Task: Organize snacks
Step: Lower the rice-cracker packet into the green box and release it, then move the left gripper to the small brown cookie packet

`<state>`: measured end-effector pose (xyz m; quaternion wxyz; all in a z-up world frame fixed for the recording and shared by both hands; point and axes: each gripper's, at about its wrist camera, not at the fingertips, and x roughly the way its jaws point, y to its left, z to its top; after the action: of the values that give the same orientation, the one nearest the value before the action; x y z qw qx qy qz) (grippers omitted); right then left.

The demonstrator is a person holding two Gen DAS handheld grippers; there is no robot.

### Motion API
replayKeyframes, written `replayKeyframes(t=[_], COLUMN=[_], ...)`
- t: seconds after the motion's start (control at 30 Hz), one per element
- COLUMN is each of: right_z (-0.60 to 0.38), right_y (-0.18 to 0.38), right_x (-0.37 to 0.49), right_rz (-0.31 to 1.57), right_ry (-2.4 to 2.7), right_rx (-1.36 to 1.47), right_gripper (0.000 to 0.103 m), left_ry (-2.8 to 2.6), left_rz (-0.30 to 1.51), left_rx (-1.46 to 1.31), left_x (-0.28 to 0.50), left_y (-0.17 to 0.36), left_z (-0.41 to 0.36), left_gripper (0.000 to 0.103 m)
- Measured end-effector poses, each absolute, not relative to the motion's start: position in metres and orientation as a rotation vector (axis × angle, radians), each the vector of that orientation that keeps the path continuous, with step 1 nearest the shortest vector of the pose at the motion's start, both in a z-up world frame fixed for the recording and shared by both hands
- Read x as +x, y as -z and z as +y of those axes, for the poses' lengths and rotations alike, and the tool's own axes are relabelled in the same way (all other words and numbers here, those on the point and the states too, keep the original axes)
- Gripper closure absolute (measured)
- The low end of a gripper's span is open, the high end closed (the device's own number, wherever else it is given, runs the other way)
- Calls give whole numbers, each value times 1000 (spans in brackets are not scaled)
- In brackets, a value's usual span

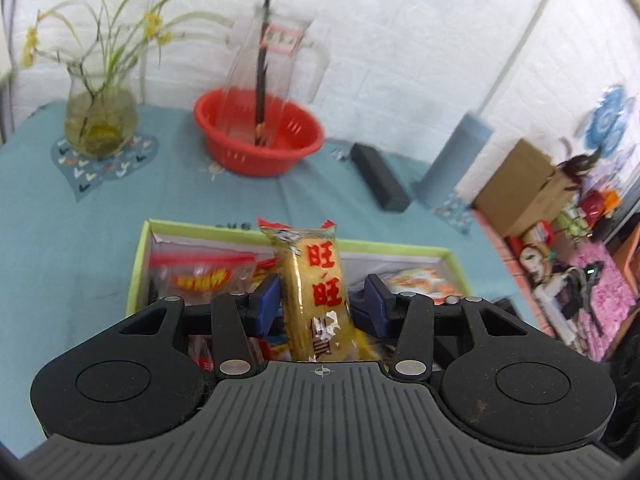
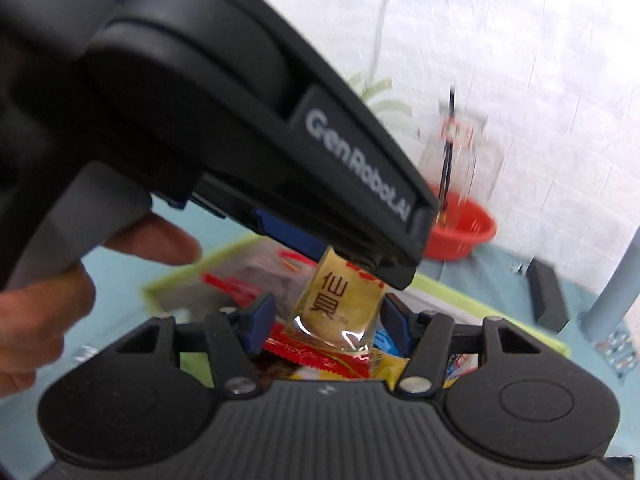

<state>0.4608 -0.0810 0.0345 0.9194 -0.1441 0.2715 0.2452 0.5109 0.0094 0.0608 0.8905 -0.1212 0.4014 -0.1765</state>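
Snack packet: glossy clear plastic film, yellow w/ red print, crinkled.
Left gripper: matt black plastic body, ribbed grey top, bare metal rivets, blue fingers.
Box under packet: lime card rim, matt.
Tablecloth around box: teal cloth, matt, lightly creased.
Bowl behind box: red plastic, semi-gloss, slotted.
Jug in bowl: clear glass or plastic, can't tell.
Vase left of bowl: clear glass.
Wall behind: white, brick-textured.
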Motion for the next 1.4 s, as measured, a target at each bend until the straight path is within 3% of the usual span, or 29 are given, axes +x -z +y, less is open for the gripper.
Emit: replayKeyframes(t=[0.1, 0.17, 0.23, 0.27, 0.37, 0.5, 0.67, 1.0, 1.2, 1.27, 1.4], right_z=[-73, -81, -86, -89, -103, -135, -170, -200, -196, -191, -192], right_y=[-24, -21, -23, -26, -44, -69, -68, 20, 36, 38, 36], right_x=[482, 485, 480, 478, 457, 408, 353, 257, 271, 280, 270], right_rz=[649, 654, 611, 587, 500, 374, 404, 652, 671, 680, 702], right_ry=[-537, -538, -512, -494, -485, -464, -474, -424, -416, -432, -478], right_rx=[-307, -268, -284, -286, -261, -214, -107, -32, -40, -41, -24], right_gripper=[34, 28, 15, 11, 10, 10, 10, 10, 10, 10, 10], left_ry=[368, 402, 415, 415, 418, 441, 473, 541, 547, 536, 578], left_rz=[859, 829, 795, 765, 668, 567, 575, 903, 964, 988, 983], left_rx=[-244, -260, -274, -275, -285, -308, -340, -400, -332, -319, -316], left_x=[523, 519, 514, 508, 484, 437, 374, 313, 320, 325, 319], left_y=[-36, -35, -42, -49, -76, -108, -102, -6, 10, 13, 13], left_z=[8, 11, 14, 15, 19, 27, 34, -11, -47, -54, -50], left_gripper=[77, 60, 48, 47, 37, 32, 23, 28, 29, 35, 36])
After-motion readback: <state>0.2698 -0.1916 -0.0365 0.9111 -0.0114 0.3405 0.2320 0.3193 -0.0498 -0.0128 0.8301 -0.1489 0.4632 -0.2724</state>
